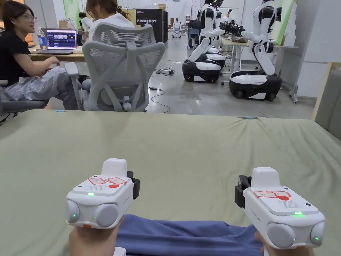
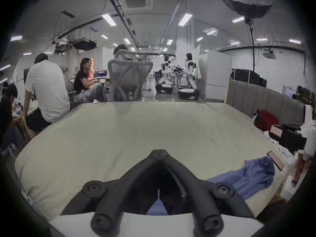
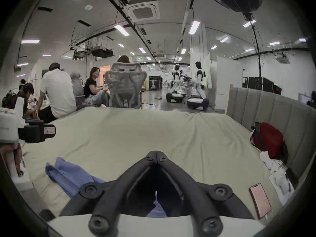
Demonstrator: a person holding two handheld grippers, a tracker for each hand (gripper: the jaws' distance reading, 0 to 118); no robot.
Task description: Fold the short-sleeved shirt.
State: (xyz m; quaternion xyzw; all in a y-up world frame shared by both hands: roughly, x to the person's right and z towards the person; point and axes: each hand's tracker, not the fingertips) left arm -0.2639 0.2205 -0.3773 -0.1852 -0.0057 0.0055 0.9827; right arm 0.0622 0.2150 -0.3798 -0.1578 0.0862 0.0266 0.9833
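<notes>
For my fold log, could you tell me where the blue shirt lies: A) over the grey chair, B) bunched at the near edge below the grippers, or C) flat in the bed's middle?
B: the blue shirt lies bunched at the bed's near edge, between the left gripper and right gripper.

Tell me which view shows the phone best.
The right gripper view: the phone lies whole and near on the bed sheet, screen up, right of the gripper's fingers. The left gripper view shows it small and slanted past the blue shirt. The head view doesn't help.
</notes>
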